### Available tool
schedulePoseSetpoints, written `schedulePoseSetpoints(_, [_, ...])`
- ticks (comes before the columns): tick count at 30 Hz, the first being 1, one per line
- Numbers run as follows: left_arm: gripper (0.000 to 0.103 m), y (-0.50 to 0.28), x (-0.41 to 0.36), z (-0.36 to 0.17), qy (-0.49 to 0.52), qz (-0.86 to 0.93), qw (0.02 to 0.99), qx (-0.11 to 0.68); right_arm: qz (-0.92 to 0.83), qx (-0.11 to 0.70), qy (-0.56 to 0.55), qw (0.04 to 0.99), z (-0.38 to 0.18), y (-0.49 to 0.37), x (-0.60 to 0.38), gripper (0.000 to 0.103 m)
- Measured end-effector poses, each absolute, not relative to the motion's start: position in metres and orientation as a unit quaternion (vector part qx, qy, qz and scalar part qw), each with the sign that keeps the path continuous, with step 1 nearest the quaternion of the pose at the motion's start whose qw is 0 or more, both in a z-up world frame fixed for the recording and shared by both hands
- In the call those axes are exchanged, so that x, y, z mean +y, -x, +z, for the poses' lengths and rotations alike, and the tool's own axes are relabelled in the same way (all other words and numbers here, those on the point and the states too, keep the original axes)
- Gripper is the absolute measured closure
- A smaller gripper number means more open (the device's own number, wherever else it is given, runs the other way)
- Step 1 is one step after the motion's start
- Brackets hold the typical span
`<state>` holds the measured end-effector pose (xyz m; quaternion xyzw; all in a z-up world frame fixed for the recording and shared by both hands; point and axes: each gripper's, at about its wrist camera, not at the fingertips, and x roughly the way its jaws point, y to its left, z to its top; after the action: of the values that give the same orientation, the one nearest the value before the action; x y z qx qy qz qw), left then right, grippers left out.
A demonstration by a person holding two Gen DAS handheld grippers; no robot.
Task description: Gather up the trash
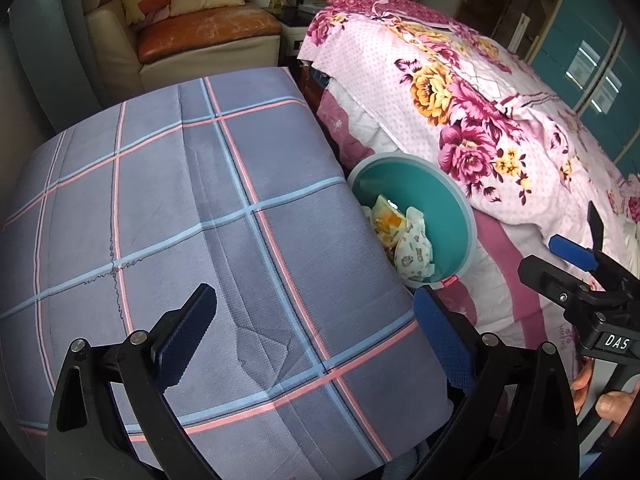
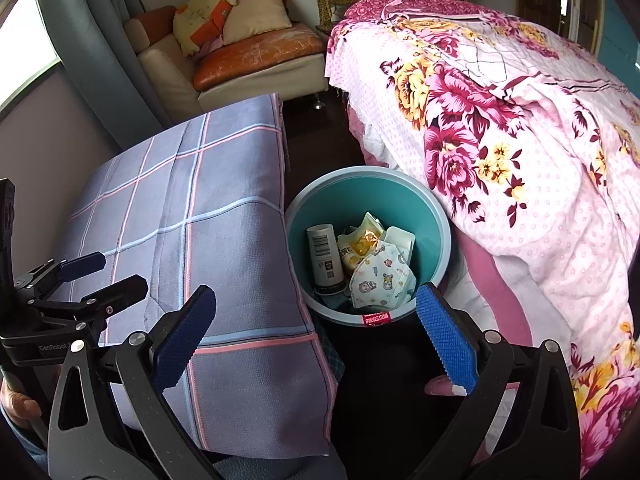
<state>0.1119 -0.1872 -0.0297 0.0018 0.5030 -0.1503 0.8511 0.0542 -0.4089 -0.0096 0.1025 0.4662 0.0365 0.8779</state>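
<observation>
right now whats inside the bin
The bin holds a white bottle with a barcode, a yellow packet, a white box and a cartoon-print mask on top. Anything beneath them is hidden.

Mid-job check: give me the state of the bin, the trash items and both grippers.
Trash bin: upright, unlidded, partly filled.
Face mask: in bin, on top.
Yellow wrapper: in bin, crumpled.
Barcoded tube: in bin, leaning.
Left gripper: open, empty.
Right gripper: open, empty.
</observation>
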Motion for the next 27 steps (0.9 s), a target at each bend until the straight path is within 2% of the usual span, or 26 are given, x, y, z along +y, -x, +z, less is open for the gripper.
schedulePoseSetpoints(27, [0.004, -0.116, -0.193, -0.045, -0.030, -0.125, 0.859, 0.496, 0.036, 0.490, -0.120, 0.862, -0.038, -0.063, -0.418, 0.007])
